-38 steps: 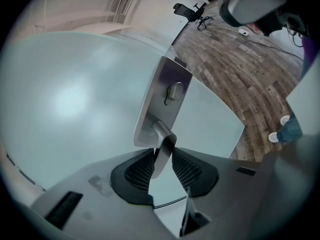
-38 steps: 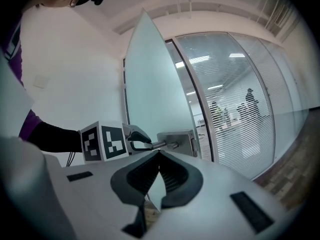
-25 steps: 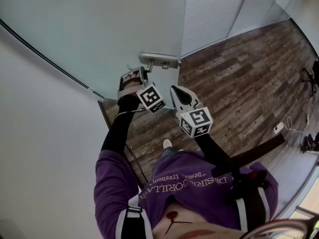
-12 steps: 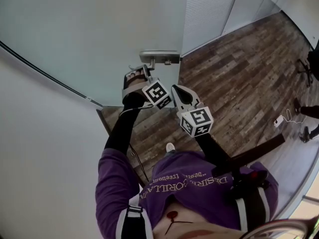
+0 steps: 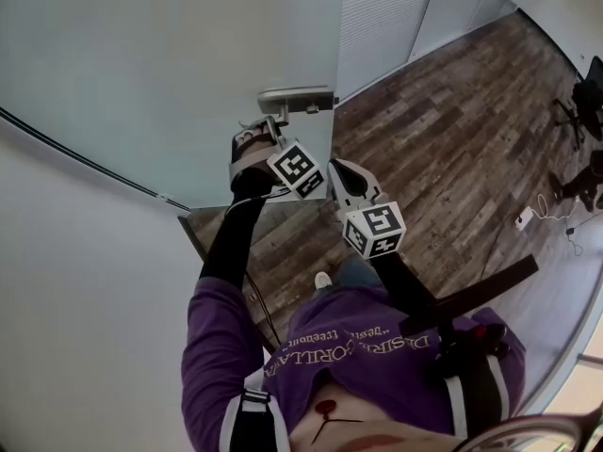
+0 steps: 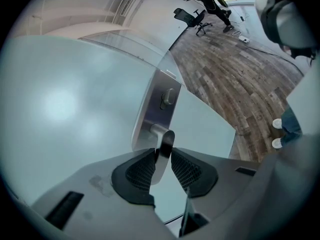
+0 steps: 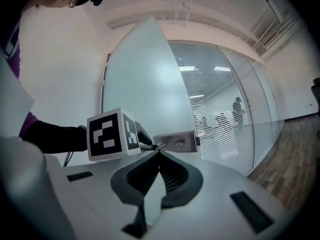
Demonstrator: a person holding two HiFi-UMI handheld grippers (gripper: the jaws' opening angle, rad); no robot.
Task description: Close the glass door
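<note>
The frosted glass door [image 5: 170,64] spreads out to the left of the door handle [image 5: 297,95] and behind it. It is a pale, cloudy blue-grey pane that I cannot see through. In the left gripper view the same pane fills everything left of the handle, and its free edge runs just to the handle's right.

The handle is brushed silver metal. A tall backplate [image 6: 150,111] lies flat on the glass, with a small lock cylinder [image 6: 168,98] set in it. Below that, a flat lever [image 6: 165,140] sticks out toward me.

My left claw [image 6: 162,153] is clamped on that lever. The lever's end sits between the two dark ribbed pads [image 6: 142,171], and both press against its sides, so the jaws stand only narrowly apart. From the head view, this claw reaches up to the handle from just below it.

My right claw [image 5: 341,169] hangs below and slightly right of the handle, near it but touching neither it nor the glass. In the right gripper view, its jaws are drawn together at the tips with nothing between them. The handle shows just beyond those tips, and the left claw's marker cube [image 7: 112,134] is just left of the handle.

Right of the handle, past the door's edge, lies a dark wood-plank floor [image 5: 452,111].
</note>
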